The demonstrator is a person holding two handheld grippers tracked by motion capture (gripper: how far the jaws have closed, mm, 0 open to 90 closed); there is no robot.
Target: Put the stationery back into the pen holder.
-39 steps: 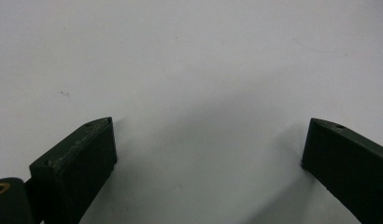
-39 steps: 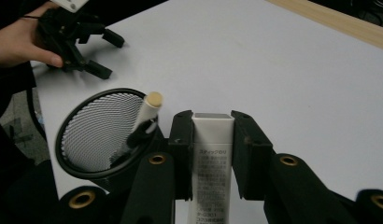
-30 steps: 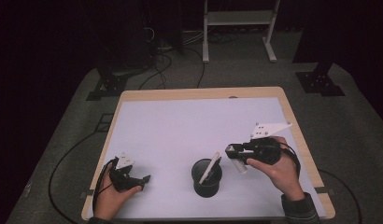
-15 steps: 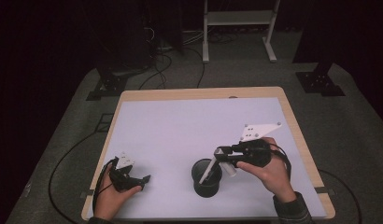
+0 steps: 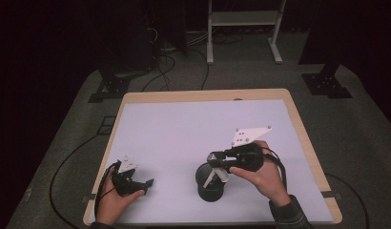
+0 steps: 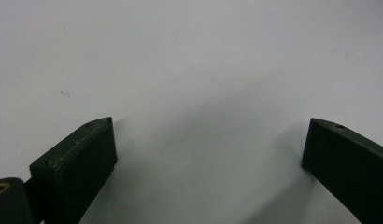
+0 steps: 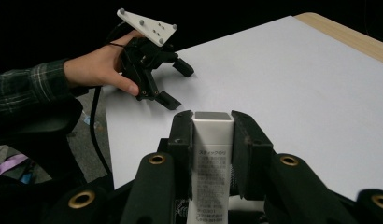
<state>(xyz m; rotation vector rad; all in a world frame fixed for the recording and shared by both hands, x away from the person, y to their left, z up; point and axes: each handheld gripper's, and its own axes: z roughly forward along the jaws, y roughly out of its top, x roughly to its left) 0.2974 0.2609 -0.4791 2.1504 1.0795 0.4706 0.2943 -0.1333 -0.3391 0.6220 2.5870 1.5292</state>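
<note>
Clamping one white stick, right tongs; left tongs apart; one black cup.

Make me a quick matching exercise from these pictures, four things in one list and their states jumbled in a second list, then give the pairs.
Things:
1. left tool
2. right tool
3. white stick
4. black cup

States:
A. clamped between two black jaws
B. standing on the table under the white stick
C. open, nothing between its jaws
D. shut on the white stick

Pairs: 1-C, 2-D, 3-A, 4-B
</note>
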